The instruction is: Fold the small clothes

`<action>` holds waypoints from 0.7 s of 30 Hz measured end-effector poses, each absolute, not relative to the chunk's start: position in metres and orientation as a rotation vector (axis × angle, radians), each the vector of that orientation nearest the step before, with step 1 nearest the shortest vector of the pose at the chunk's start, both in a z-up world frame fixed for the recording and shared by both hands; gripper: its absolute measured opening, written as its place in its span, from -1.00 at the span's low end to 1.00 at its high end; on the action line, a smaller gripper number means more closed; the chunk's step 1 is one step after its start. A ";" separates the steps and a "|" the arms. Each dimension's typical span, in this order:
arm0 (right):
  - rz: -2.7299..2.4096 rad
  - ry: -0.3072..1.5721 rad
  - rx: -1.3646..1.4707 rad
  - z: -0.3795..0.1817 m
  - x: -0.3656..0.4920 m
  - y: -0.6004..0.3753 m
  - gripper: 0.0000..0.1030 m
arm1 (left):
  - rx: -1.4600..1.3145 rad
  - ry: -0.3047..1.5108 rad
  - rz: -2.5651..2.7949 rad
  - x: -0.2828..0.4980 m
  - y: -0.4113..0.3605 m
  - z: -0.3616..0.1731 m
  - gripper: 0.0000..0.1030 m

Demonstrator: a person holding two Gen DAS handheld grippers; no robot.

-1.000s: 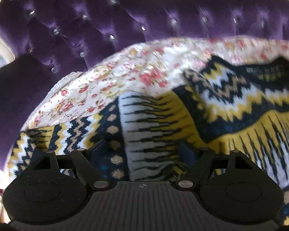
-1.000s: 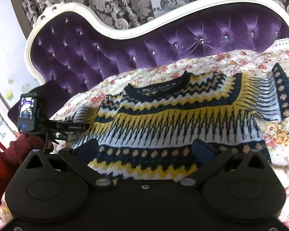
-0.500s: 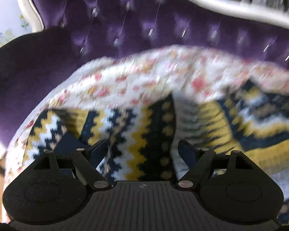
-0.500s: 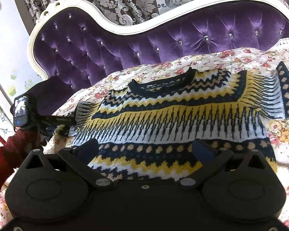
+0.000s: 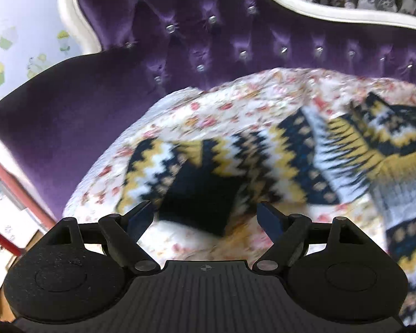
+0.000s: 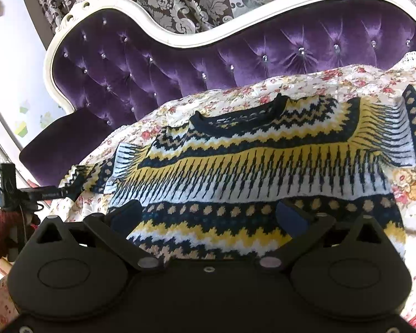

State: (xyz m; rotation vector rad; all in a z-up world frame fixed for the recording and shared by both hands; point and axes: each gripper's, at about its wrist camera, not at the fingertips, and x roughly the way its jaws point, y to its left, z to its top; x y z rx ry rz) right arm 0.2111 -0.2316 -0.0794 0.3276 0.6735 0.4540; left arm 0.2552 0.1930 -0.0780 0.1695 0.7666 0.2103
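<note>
Almost nothing can be read. In the right wrist view, the black arm of the left gripper [image 6: 69, 191] carries a short line of white lettering along its side (too small to make out). Inside the collar of the patterned sweater [image 6: 249, 166] sits a dark neck label [image 6: 241, 118] with pale marks on it, also illegible. The left wrist view is blurred and shows no writing.

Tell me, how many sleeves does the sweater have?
2. One sleeve lies at the sweater's left end by the sofa arm, the other sleeve at its right end on the floral cover; its tip runs out of view.
</note>
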 end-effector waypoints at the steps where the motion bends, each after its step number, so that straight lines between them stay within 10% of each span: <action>1: 0.455 0.678 0.326 -0.080 0.212 -0.231 0.99 | 0.168 0.770 0.216 0.255 0.197 -0.080 0.57; 21: 0.490 0.771 0.383 -0.098 0.219 -0.228 0.99 | 0.552 0.751 0.201 0.250 0.223 -0.105 0.57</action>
